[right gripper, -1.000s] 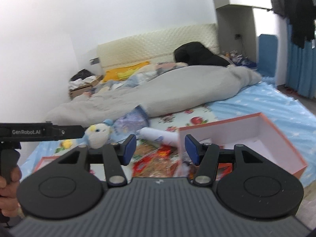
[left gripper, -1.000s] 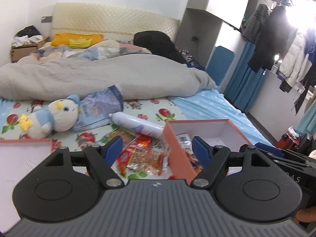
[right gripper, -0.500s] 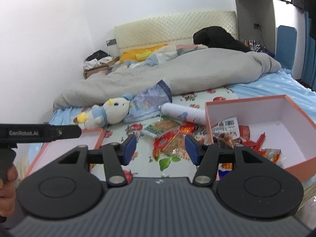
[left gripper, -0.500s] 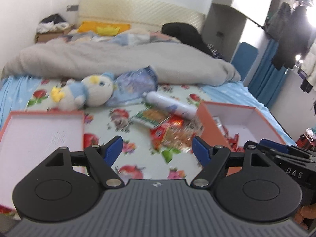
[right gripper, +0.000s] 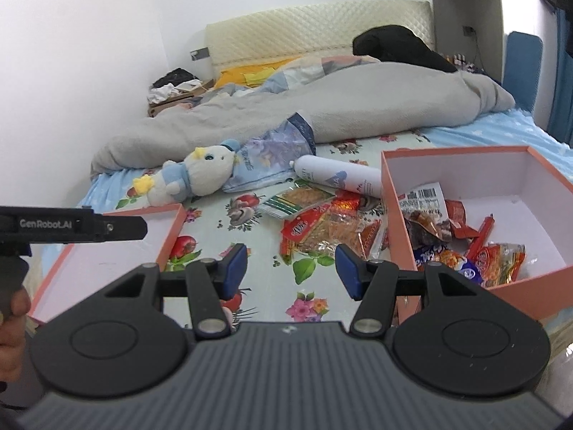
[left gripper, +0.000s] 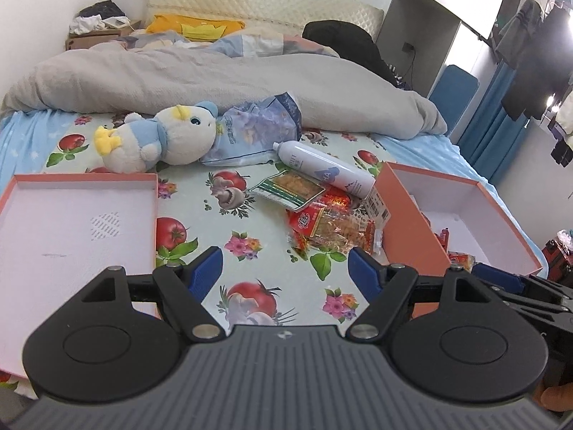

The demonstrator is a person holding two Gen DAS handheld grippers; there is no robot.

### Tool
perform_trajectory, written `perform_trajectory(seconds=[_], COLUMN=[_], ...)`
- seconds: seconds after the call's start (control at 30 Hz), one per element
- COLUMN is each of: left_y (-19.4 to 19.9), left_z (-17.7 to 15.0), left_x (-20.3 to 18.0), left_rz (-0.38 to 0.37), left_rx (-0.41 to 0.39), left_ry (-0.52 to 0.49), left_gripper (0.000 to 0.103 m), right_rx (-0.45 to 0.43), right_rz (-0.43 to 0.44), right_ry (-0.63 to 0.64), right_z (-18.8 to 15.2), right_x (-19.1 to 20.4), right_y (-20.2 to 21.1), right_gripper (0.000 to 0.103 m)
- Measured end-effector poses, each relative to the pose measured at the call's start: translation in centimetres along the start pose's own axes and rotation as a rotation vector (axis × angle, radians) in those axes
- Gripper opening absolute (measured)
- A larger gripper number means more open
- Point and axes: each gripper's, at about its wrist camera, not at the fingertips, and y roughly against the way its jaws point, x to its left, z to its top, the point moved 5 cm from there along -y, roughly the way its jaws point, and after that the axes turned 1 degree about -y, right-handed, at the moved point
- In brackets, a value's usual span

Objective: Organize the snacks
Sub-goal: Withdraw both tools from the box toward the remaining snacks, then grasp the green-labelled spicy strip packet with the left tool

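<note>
On the floral bedsheet (left gripper: 250,251), crinkly plastic snack packets (right gripper: 329,229) lie heaped just left of a square orange cardboard box (right gripper: 397,215) holding more. A smooth white bottle (right gripper: 340,179) lies sideways, cap pointing left, perhaps touching the box. Left gripper (left gripper: 284,268) and right gripper (right gripper: 290,268) hover apart, empty.

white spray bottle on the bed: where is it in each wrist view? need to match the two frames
Left wrist: the white spray bottle lies right of centre, its cap toward the plush toy, its base near the orange box.
Right wrist: the bottle lies above centre, its base at the box's left wall.
Shared landmark: the green-edged snack packet just in front of the bottle.
</note>
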Motion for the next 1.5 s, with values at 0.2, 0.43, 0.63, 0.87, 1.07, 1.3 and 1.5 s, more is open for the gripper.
perform_trajectory(seconds=[0.2,0.43,0.63,0.87,1.07,1.3,1.5], left_y=[-2.7,-5.9,-8.2,-11.5,-14.9,-19.4,-23.6], left_z=[0.3,0.6,1.2,1.6,2.3,3.2,4.4], left_x=[1.0,1.6,1.9,2.4,2.9,3.0,2.2], left_rz=[-0.006,-0.022,-0.029,-0.017,0.013,0.04,-0.013], left_rx=[0.029,0.053,0.065,0.085,0.11,0.14,0.155], left_ry=[0.008,0.001,-0.019,-0.058,-0.088,-0.146,-0.176], left_gripper=[0.081,0.081,0.081,0.081,0.081,0.089,0.09], right_rx=[0.022,0.03,0.039,0.052,0.053,0.061,0.077], right_rz=[-0.013,-0.038,-0.047,-0.017,-0.025,-0.063,-0.118], right_ry=[0.002,0.005,0.02,0.059,0.087,0.135,0.17], right_z=[-0.5,-0.6,-0.8,-0.9,-0.7,-0.3,-0.3], right_x=[0.1,0.0,0.1,0.7,0.7,0.0,-0.8], right_y=[-1.9,-3.8,-5.7,-8.0,-10.6,-14.2,-17.8], right_gripper=[0.057,0.057,0.057,0.057,0.057,0.058,0.083])
